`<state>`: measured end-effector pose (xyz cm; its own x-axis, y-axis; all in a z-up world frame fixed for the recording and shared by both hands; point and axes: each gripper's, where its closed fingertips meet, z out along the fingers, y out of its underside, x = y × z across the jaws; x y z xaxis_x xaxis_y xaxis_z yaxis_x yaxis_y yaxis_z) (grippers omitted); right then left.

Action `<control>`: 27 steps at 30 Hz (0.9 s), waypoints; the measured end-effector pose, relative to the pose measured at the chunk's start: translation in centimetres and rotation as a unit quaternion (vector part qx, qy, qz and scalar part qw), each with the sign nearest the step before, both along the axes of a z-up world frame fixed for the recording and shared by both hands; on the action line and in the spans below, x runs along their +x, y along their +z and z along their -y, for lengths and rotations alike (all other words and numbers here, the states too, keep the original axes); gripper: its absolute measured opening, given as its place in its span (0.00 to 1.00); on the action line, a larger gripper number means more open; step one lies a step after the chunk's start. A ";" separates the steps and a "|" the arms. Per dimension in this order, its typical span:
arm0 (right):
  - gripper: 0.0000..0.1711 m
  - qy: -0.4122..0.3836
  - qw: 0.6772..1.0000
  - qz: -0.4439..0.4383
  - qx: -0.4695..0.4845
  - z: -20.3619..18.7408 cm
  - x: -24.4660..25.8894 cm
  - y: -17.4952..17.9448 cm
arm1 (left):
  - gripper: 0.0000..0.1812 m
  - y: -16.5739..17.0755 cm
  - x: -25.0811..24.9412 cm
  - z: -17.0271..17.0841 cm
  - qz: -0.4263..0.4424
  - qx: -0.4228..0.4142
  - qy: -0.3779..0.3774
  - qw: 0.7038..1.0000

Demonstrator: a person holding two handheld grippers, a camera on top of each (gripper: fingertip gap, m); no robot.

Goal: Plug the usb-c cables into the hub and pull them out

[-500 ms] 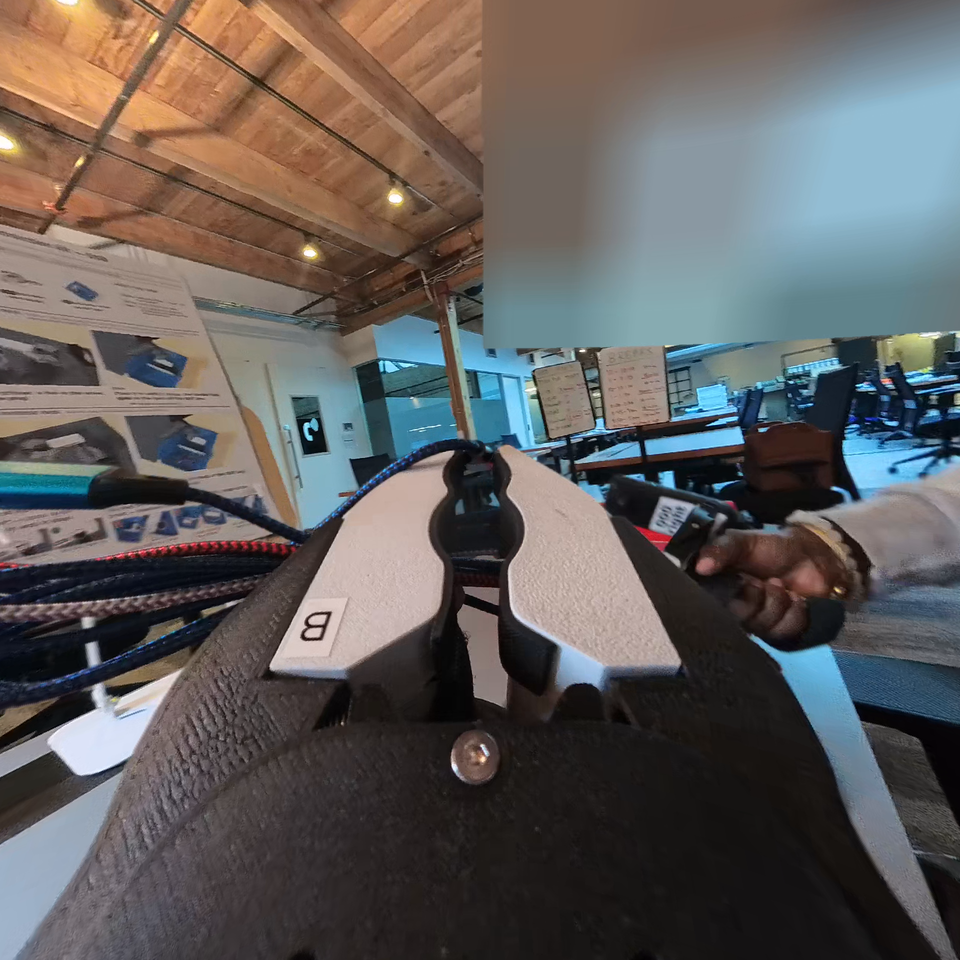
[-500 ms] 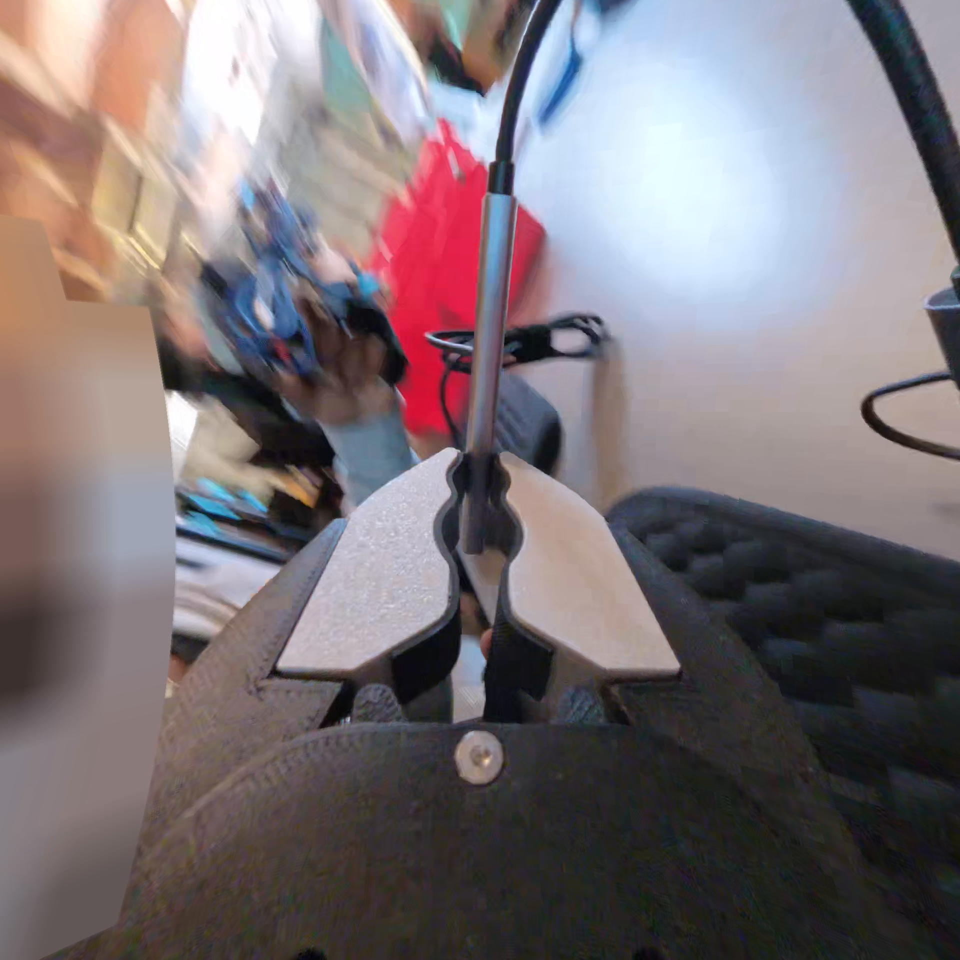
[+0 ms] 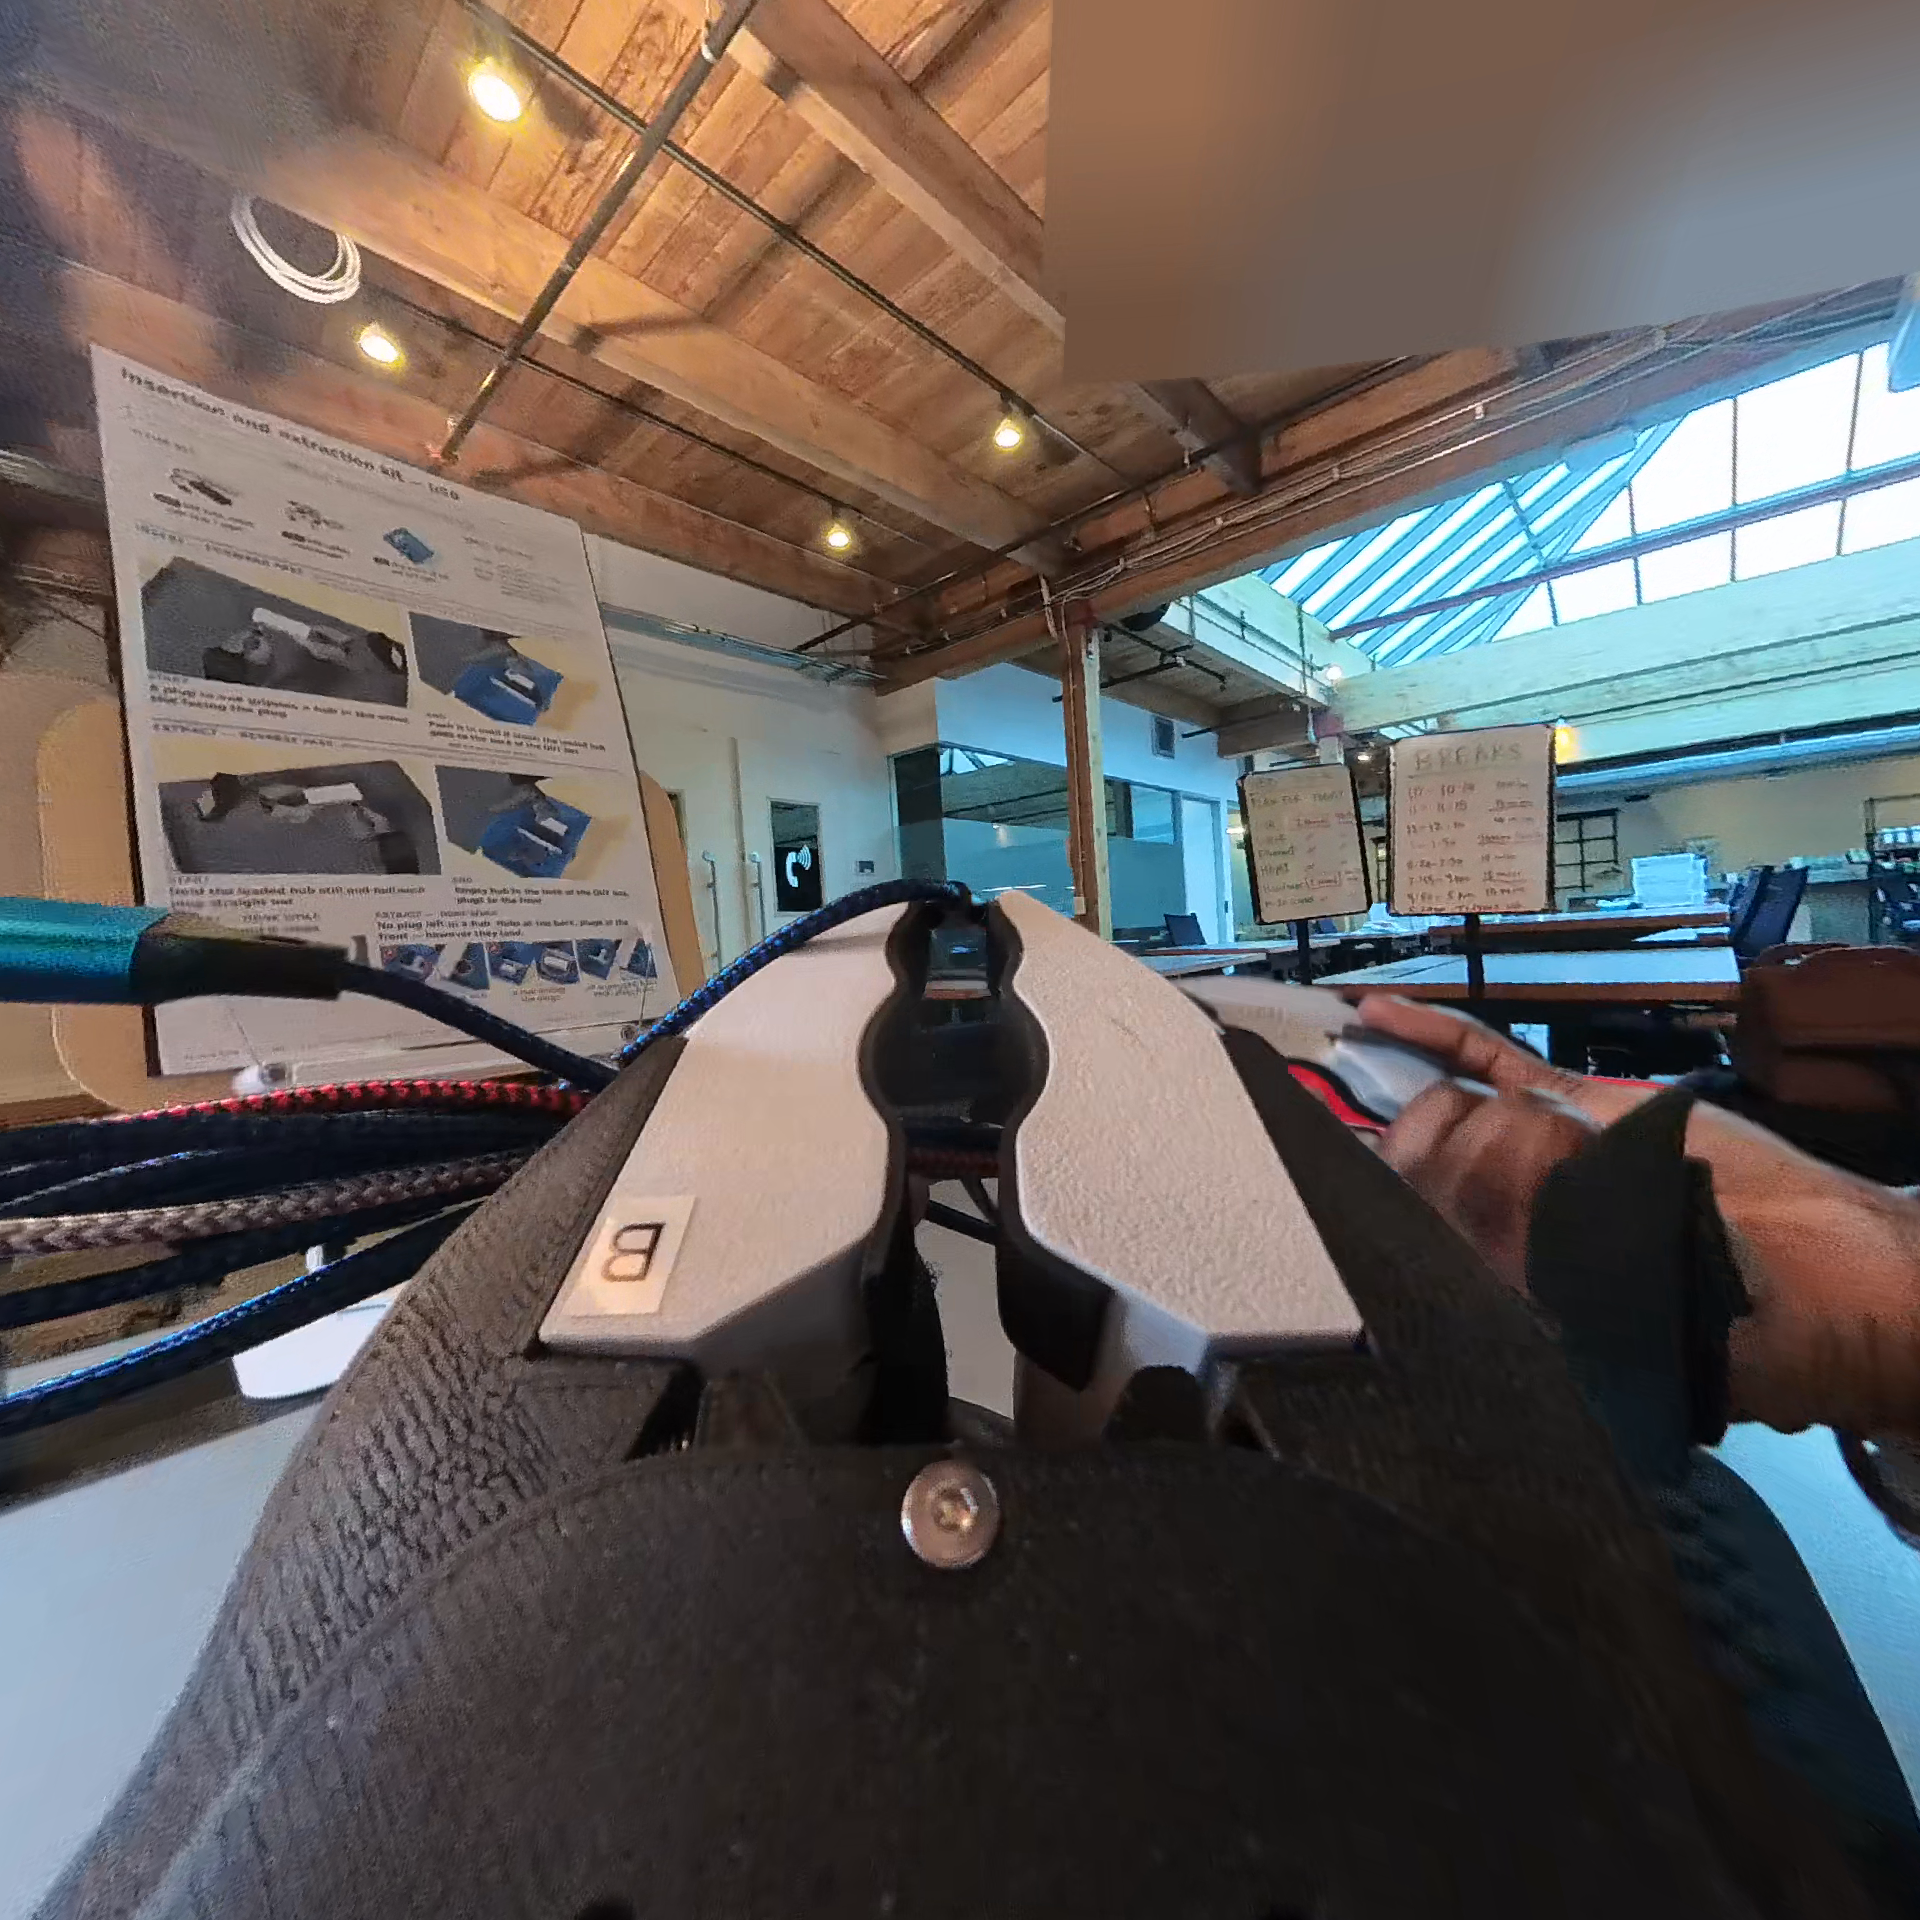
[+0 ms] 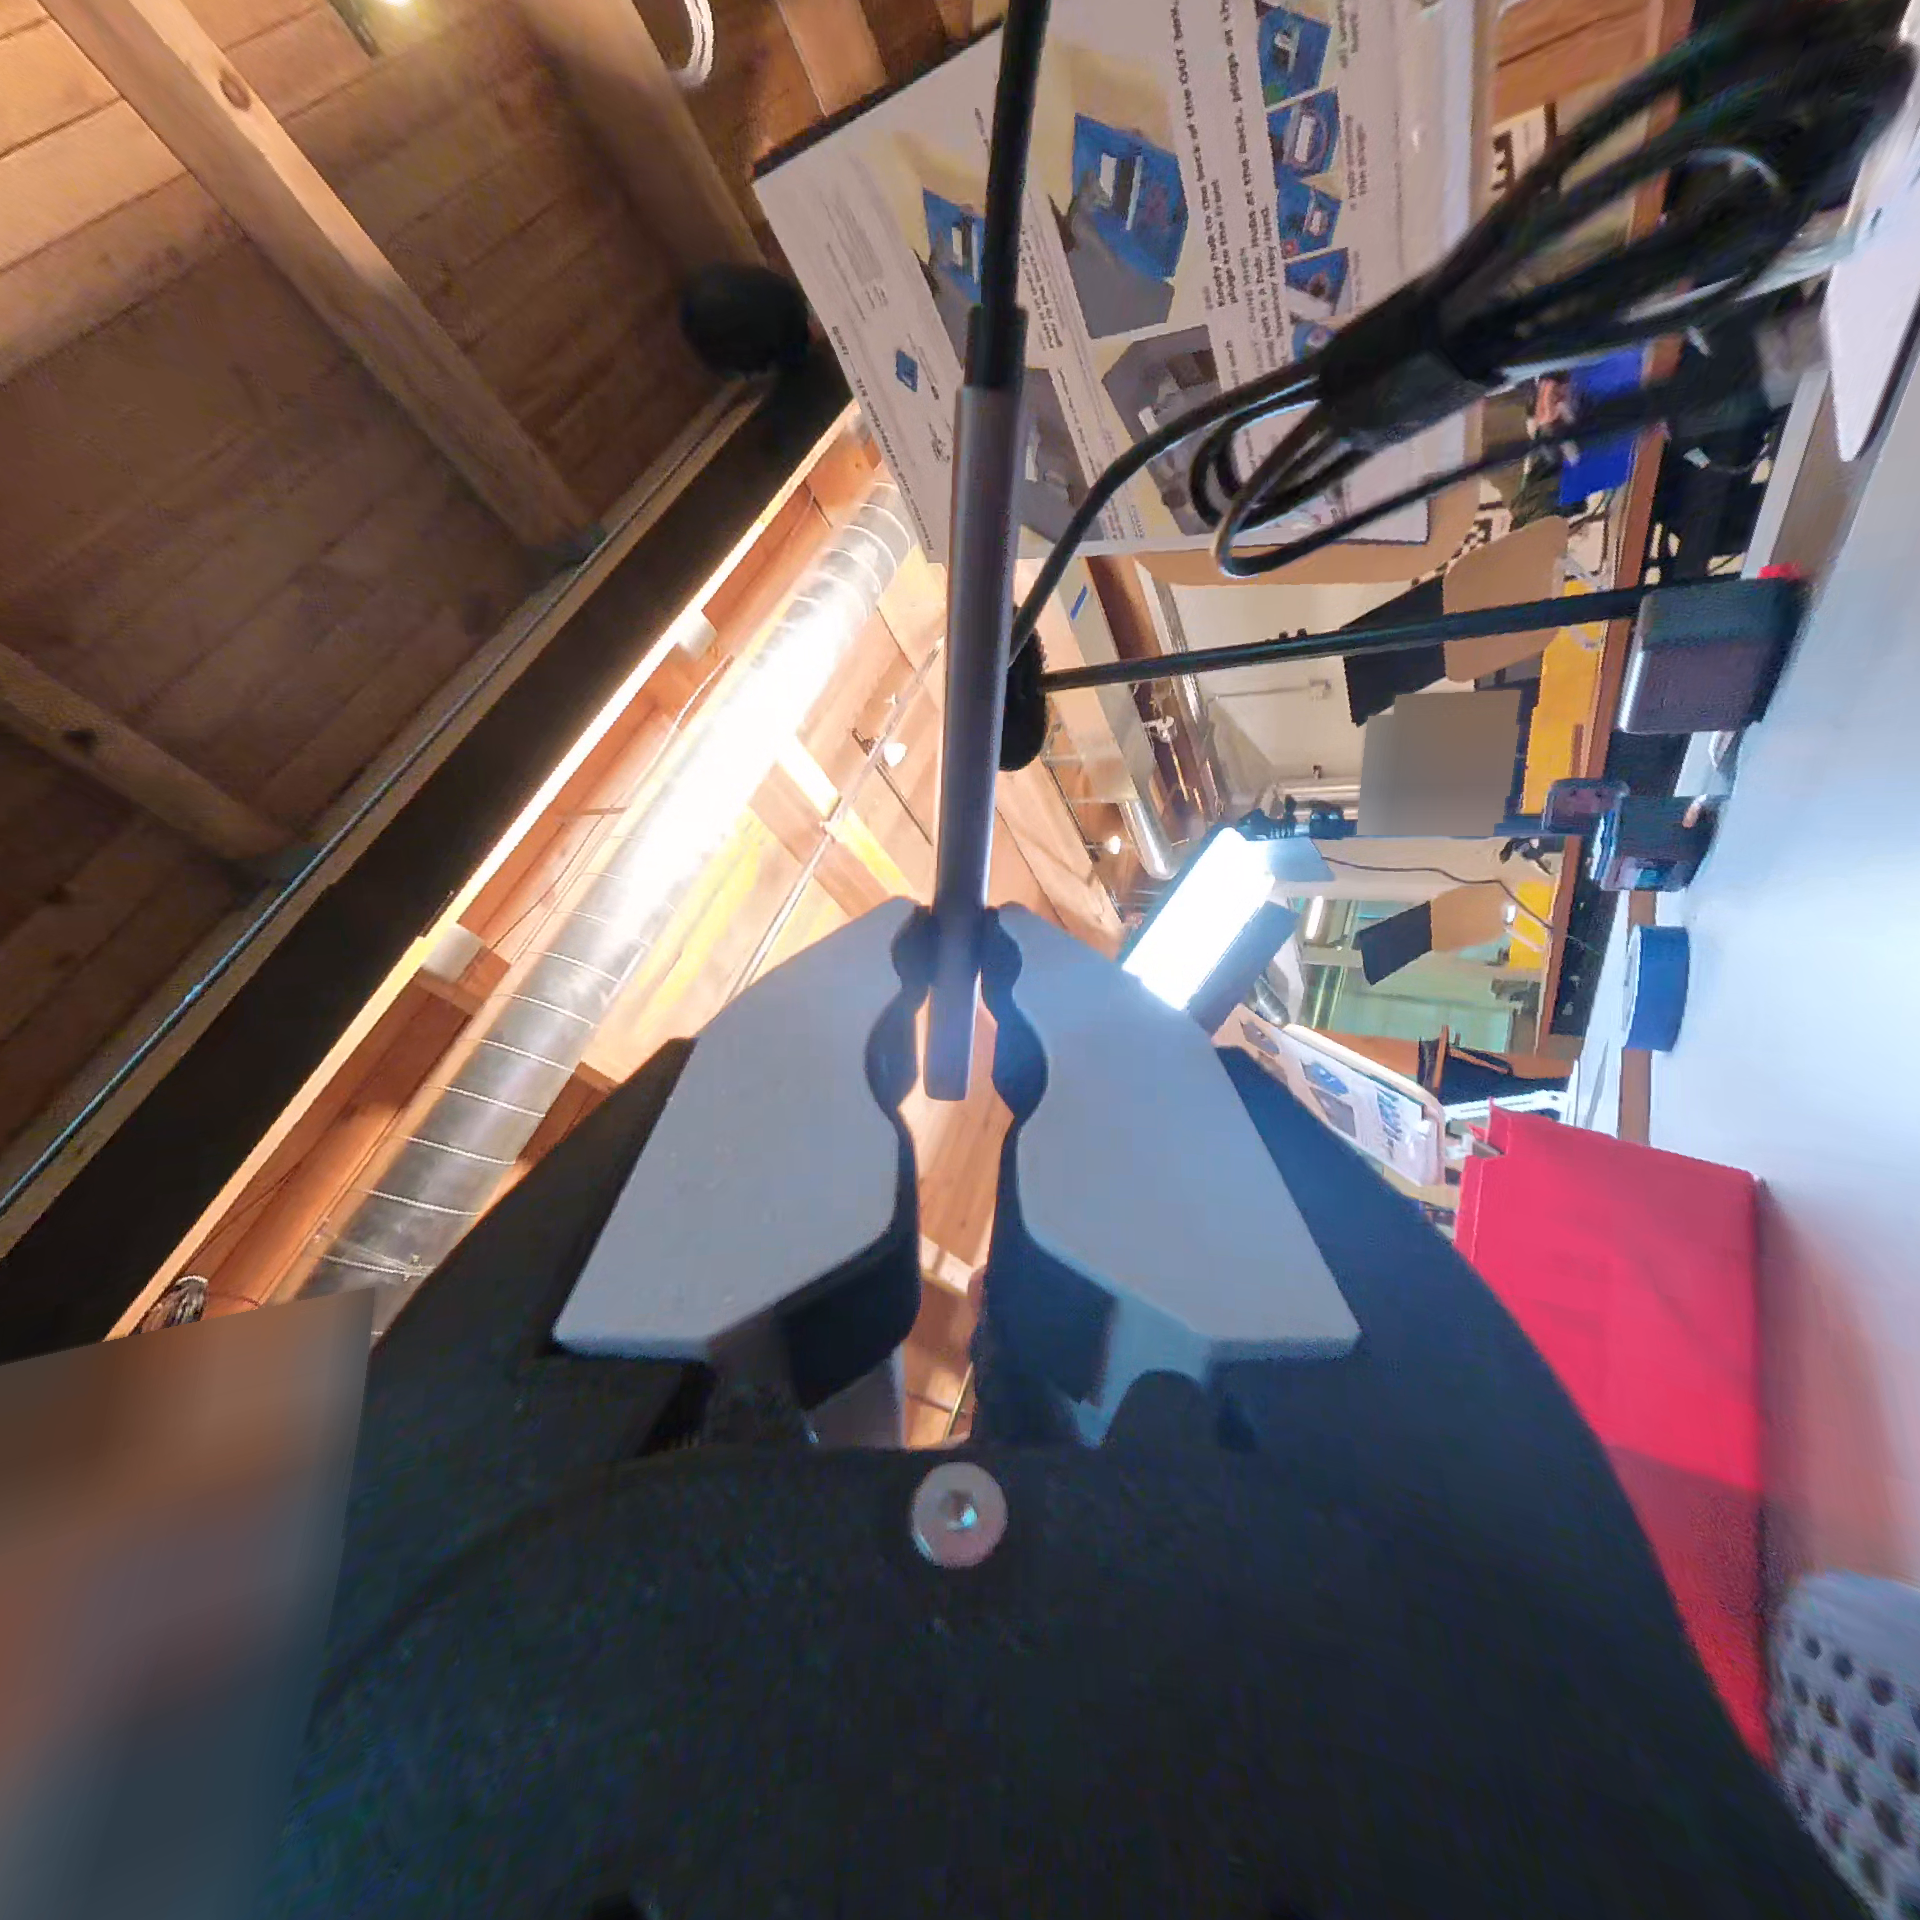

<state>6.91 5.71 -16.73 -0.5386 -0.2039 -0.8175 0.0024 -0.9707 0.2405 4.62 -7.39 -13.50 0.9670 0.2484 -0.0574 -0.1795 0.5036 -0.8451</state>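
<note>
Slim grey hub (image 4: 961, 727) pinched in right hand-held gripper (image 4: 954, 935), blue braided cable (image 3: 790, 940) nipped by left hand-held gripper (image 3: 956, 914)

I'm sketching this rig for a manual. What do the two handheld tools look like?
Both match. The left tool and the right tool each have two pale grey, grainy fingers with wavy scalloped inner edges, on a rough-textured black body with one silver screw at the centre. The left tool's left finger carries a small white sticker. A black strap wraps the person's hand.
</note>
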 end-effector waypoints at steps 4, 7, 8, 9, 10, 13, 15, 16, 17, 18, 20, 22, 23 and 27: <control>0.05 0.015 0.999 0.009 0.029 2.6 -0.1 1.1 | 0.07 -1.2 1.4 -1.5 -0.017 -0.012 0.004 1.000; 0.05 0.052 0.998 0.023 0.034 4.4 -0.4 0.9 | 0.06 -1.3 3.5 -1.7 -0.107 -0.004 0.014 0.994; 0.05 0.066 0.997 0.030 0.038 5.0 -0.4 0.8 | 0.06 -1.5 4.3 -1.9 -0.143 -0.010 0.021 0.989; 0.05 0.079 0.996 0.034 0.039 5.6 -0.5 0.6 | 0.06 -1.7 4.9 -2.1 -0.167 -0.016 0.021 0.986; 0.05 0.095 0.994 0.037 0.035 6.1 -0.5 0.5 | 0.07 -1.7 5.4 -2.2 -0.180 -0.017 0.016 0.983; 0.05 0.124 0.990 0.047 0.042 7.4 -0.5 0.1 | 0.07 -1.8 5.9 -2.4 -0.203 -0.024 0.023 0.979; 0.05 0.141 0.988 0.047 0.038 7.8 -0.4 -0.1 | 0.07 -1.9 5.7 -2.3 -0.206 -0.027 0.025 0.978; 0.05 0.149 0.987 0.046 0.036 8.0 -0.4 -0.1 | 0.07 -1.9 5.6 -2.3 -0.207 -0.027 0.022 0.978; 0.05 0.159 0.986 0.045 0.038 8.2 -0.3 -0.1 | 0.07 -2.0 5.5 -2.2 -0.209 -0.029 0.020 0.977; 0.05 0.168 0.984 0.043 0.039 8.4 -0.3 -0.1 | 0.08 -2.0 5.4 -2.1 -0.213 -0.031 0.015 0.977; 0.05 0.178 0.983 0.039 0.037 8.5 -0.1 -0.1 | 0.08 -2.1 5.4 -2.0 -0.221 -0.036 0.008 0.974; 0.05 0.183 0.982 0.037 0.036 8.7 0.0 -0.1 | 0.08 -2.1 5.4 -1.9 -0.230 -0.039 0.000 0.972; 0.05 0.185 0.982 0.035 0.034 8.7 0.0 -0.1 | 0.08 -2.2 5.5 -1.8 -0.235 -0.042 -0.003 0.971; 0.05 0.187 0.981 0.030 0.029 8.6 0.0 -0.2 | 0.08 -2.3 5.5 -1.9 -0.232 -0.046 -0.016 0.971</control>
<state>6.91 -2.89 -16.90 -0.3851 -0.3293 -0.8622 0.3483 -0.9170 0.1946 10.13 -5.51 -15.84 0.8386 0.1923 -0.5097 -0.5378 0.4409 -0.7186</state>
